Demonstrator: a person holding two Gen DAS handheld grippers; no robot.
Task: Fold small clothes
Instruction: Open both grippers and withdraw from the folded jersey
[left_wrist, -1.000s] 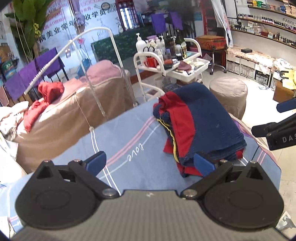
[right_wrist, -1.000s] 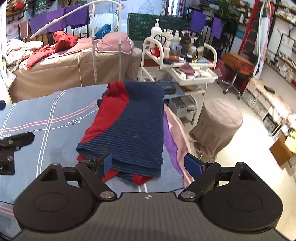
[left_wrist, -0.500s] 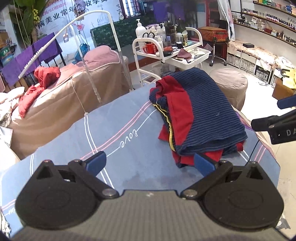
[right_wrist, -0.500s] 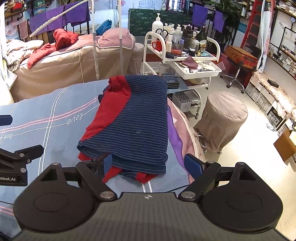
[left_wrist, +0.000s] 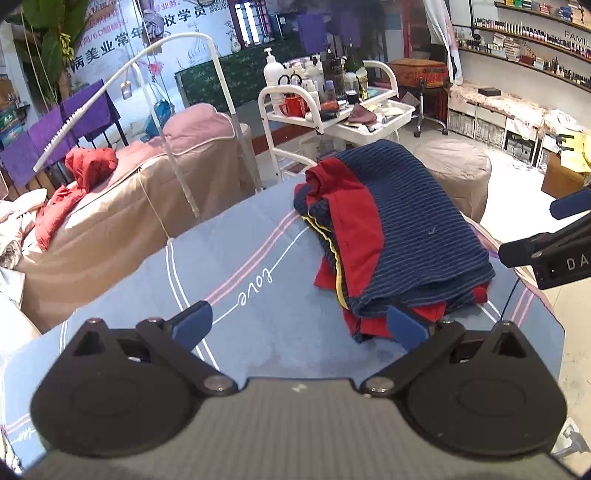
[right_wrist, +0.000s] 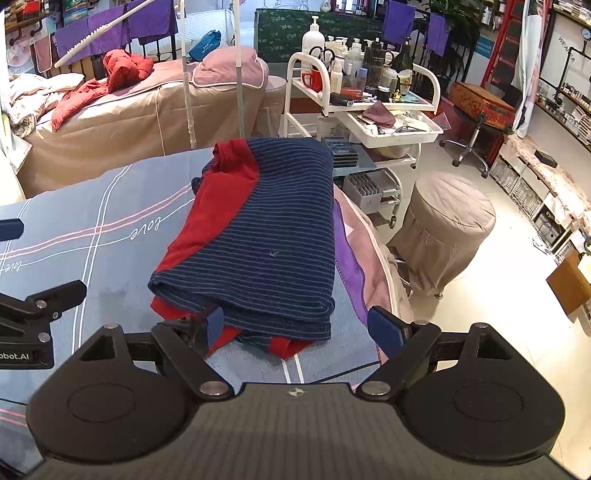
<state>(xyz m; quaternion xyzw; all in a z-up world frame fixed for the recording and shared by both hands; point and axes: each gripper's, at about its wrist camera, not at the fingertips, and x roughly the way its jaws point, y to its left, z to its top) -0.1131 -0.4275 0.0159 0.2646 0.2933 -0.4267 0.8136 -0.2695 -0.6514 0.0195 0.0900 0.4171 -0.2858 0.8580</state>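
A folded garment, navy with thin stripes and red panels (left_wrist: 406, 229) (right_wrist: 273, 240), lies on the blue bedsheet (left_wrist: 236, 258) (right_wrist: 92, 229) near the bed's right edge. My left gripper (left_wrist: 299, 326) is open above the sheet, its right finger just in front of the garment's near corner, nothing between the pads. My right gripper (right_wrist: 304, 326) is open too, hovering at the garment's near folded edge, holding nothing. The right gripper's body shows at the right side of the left wrist view (left_wrist: 550, 251); the left gripper's body shows at the left of the right wrist view (right_wrist: 33, 306).
A white trolley (right_wrist: 369, 110) with bottles stands beyond the bed. A beige covered stool (right_wrist: 450, 229) sits on the floor to the right. Another bed with a red jacket (right_wrist: 110, 74) is at the back left. A purple cloth (right_wrist: 349, 254) lies under the garment's right side.
Both grippers have drawn back and risen slightly from the folded garment, both still open. The garment has not moved.
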